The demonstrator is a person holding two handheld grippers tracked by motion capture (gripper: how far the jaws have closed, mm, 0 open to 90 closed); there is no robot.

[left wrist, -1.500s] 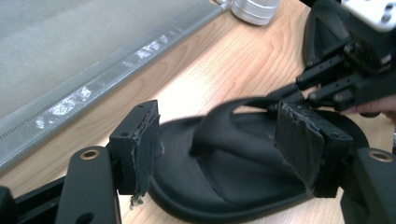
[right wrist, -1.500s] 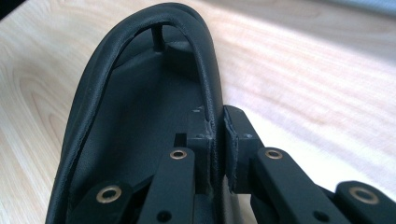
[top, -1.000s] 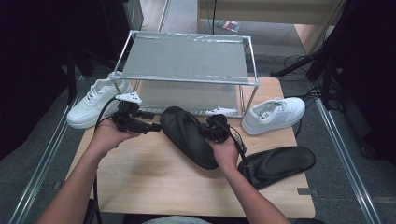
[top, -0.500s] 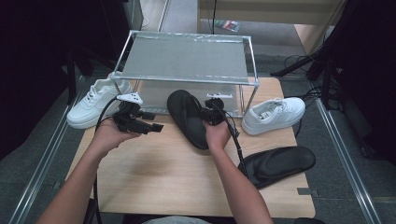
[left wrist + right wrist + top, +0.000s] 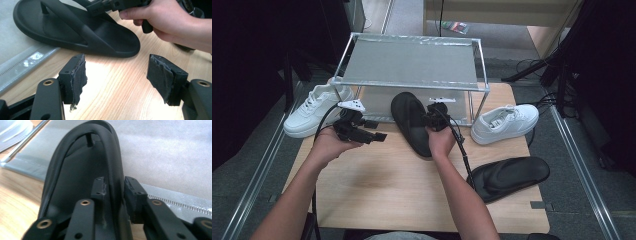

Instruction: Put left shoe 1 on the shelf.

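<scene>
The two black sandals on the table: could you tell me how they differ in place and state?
The near sandal lies with its toe on the rack's lower shelf, while the far sandal lies wholly on the table at its right edge. The near sandal's strap sits between the jaws of the right hand-held gripper; the far sandal is untouched. Both are black thong sandals lying sole down.

Ahead of you a metal-framed rack (image 5: 412,65) with a grey shelf stands at the far edge of the wooden bench (image 5: 377,185). You have one white sneaker (image 5: 314,107) lying off the bench's left far corner, just beside the rack's left leg, and another white sneaker (image 5: 504,123) on the bench just right of the rack. A second black sandal (image 5: 509,177) lies near your right, hanging over the bench's right edge. Dark cables (image 5: 532,67) trail on the floor beyond.
</scene>
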